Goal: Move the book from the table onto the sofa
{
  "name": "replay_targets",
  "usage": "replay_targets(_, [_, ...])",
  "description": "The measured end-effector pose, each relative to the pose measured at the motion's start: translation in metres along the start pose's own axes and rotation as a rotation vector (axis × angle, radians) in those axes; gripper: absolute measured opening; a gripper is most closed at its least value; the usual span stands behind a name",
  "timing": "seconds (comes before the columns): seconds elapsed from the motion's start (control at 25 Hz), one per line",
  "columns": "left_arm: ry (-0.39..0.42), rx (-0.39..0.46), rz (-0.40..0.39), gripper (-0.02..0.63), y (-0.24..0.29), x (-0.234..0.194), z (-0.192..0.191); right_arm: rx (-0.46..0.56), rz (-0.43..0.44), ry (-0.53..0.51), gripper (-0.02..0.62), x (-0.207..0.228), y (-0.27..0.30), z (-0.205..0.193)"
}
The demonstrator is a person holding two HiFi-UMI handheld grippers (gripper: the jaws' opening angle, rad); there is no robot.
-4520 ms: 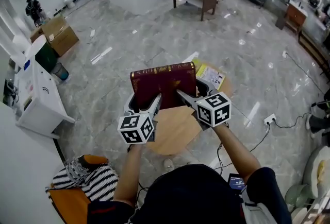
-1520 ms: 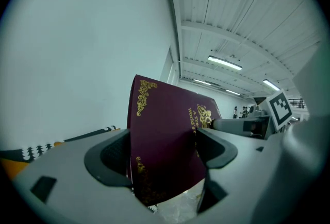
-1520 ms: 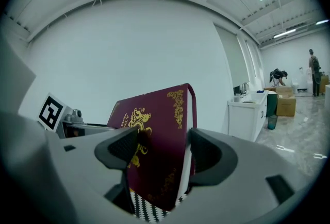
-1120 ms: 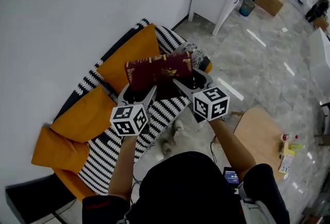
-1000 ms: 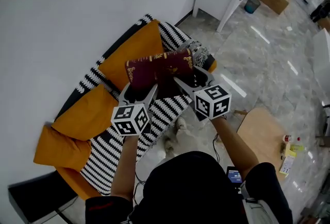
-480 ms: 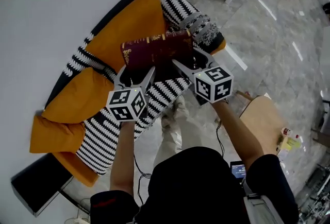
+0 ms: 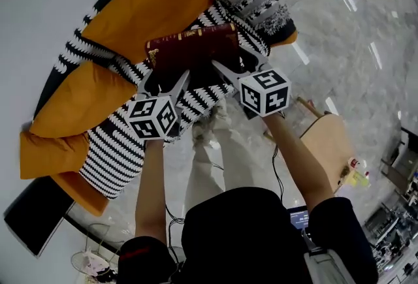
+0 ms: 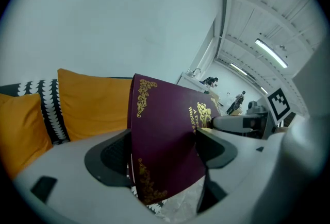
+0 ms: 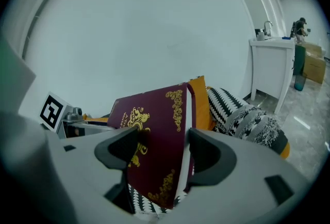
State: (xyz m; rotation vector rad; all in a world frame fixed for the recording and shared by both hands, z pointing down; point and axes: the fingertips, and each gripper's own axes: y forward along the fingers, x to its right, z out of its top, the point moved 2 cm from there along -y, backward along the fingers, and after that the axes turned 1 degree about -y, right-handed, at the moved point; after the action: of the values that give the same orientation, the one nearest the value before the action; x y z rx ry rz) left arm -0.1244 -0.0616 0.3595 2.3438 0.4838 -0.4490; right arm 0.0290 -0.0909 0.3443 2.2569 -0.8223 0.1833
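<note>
— Book [image 7: 191, 51] where?
— Pinched tight between the fingers of the left gripper [image 7: 165, 82] and the right gripper [image 7: 234, 64], one end each.
— And the sofa [image 7: 111, 145]?
— Right under the fingers, with orange cushions [image 7: 153, 5] just behind.

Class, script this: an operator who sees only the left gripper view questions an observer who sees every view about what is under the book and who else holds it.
Operator: My left gripper grips the book. What is under it?
Observer: It hangs over the striped seat of the sofa.
Operator: Who holds its far end?
Observer: The right gripper, with its jaws shut on it.
Operator: What is at that end of the sofa?
Observer: A grey patterned throw.
</note>
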Motion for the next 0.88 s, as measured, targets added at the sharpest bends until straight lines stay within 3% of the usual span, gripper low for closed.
replay_targets(0.88, [-0.132, -0.195, 0.034, 0.394, 0.124, -0.075, -0.149, -0.203, 0.013, 0.113, 0.324, 0.091, 0.117, -0.149])
